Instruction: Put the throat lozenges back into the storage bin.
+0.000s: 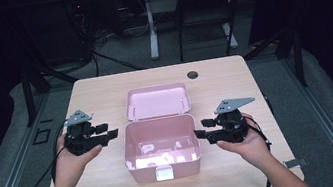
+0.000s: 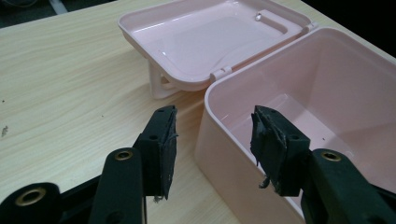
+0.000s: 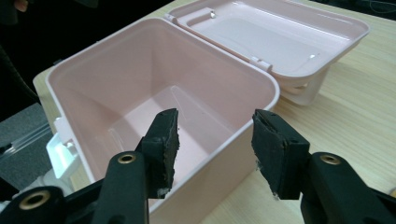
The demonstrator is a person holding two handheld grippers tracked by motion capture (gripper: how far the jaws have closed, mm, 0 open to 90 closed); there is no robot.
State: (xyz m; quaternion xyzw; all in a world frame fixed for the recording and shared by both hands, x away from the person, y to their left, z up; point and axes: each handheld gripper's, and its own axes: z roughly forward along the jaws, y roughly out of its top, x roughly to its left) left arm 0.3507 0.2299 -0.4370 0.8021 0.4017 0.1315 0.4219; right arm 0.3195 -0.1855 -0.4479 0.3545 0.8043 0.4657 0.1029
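Both claws stand spread and pinch nothing: my left gripper waits beside the left wall of the box, my right gripper beside its right wall, each with its pads astride the rim without pressing on it. Largest is the wooden table, and on its middle sits the pink box, open and bare inside, its lid thrown back flat behind the hinges. I judge the box light, stiff and a little slick, being thin glossy plastic, so a hard squeeze could flex a wall. I would take it by the rim on both sides, or by the lid's free edge to swing it shut. Smallest is the white latch at the front. One table, one box, one lid, one latch, two grippers.
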